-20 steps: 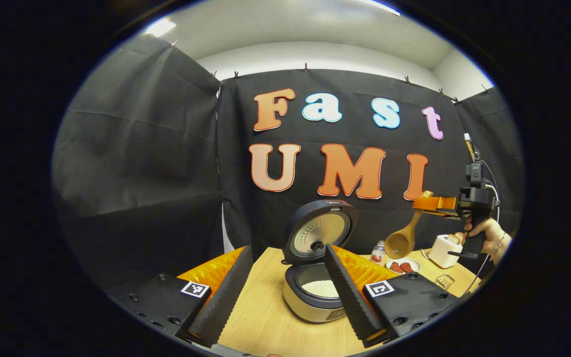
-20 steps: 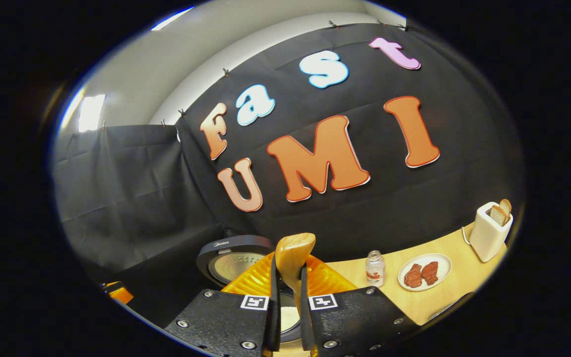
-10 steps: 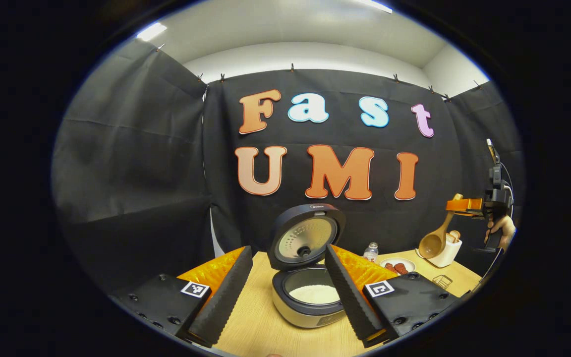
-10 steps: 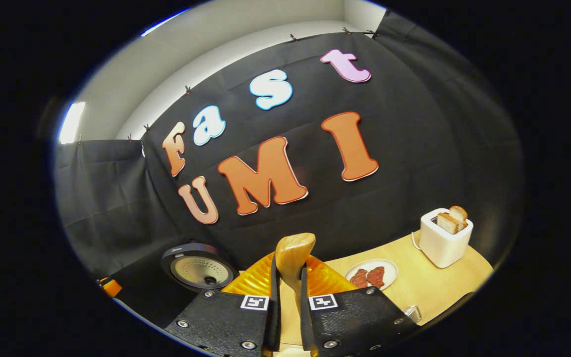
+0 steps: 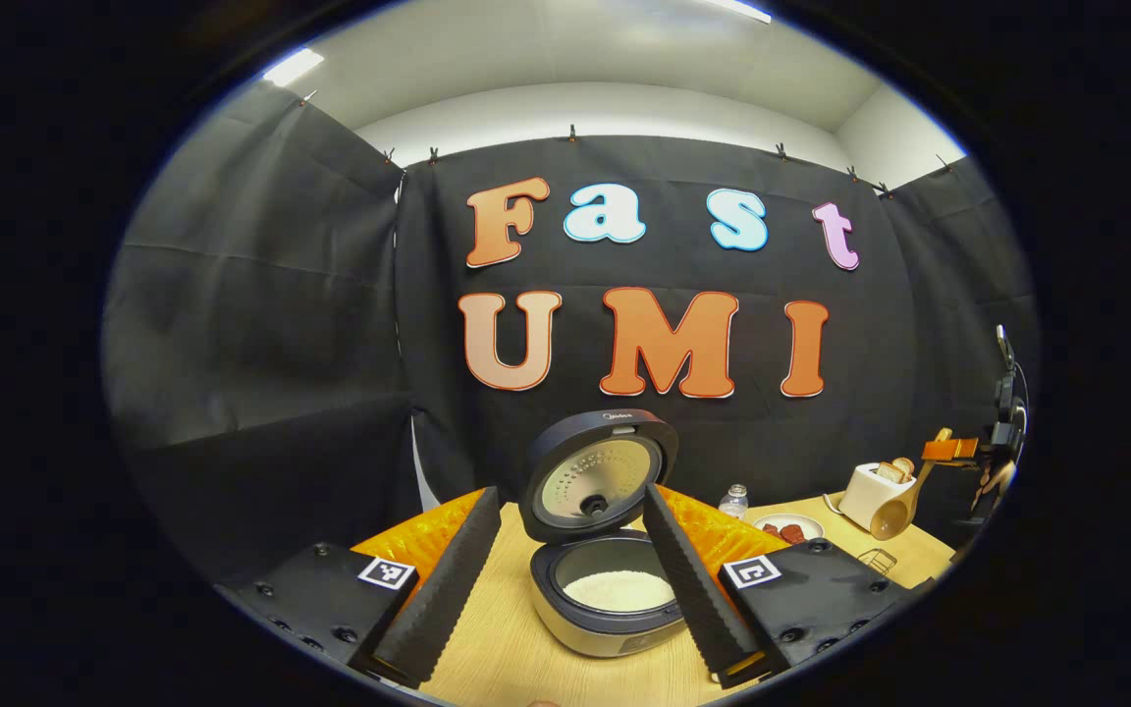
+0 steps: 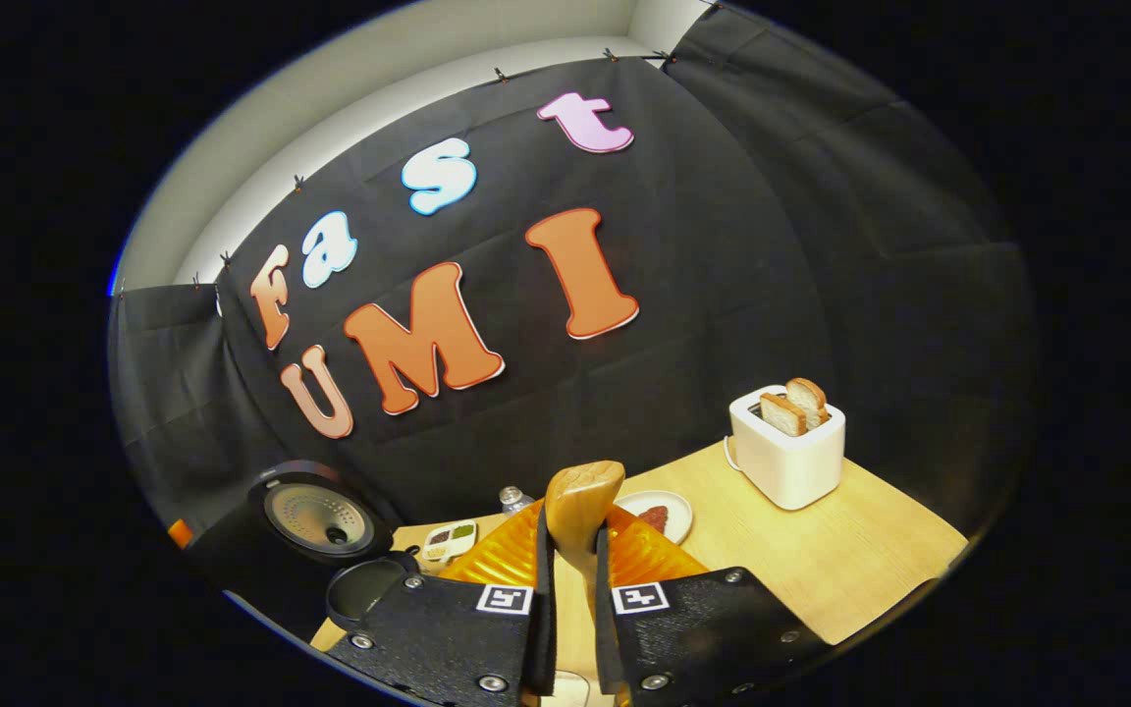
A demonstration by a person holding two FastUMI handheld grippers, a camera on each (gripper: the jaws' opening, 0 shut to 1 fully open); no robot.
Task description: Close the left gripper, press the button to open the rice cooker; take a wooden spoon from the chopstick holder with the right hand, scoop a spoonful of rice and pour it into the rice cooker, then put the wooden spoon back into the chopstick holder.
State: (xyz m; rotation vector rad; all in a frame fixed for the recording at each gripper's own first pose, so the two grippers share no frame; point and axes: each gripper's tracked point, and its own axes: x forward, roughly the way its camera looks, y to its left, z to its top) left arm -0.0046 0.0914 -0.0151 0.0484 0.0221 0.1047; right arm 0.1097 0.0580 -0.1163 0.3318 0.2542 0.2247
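**Spoon aloft, cooker open**

Right hand-held gripper (image 6: 570, 628) clamped on wooden spoon (image 6: 580, 511) handle, raised near toaster (image 6: 789, 454). Left hand-held gripper (image 5: 565, 579) fingers spread apart, idle before rice cooker (image 5: 605, 589); lid up, white rice inside, resting on counter (image 5: 507, 648).

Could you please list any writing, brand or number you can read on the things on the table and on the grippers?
rice cooker lid: a small brand mark at its top edge, too small to read.
bottle: a label, too blurred to read.
left gripper and right gripper: square coded markers, no words.
toaster, wooden spoon: no writing seen.
Nothing can be quoted.
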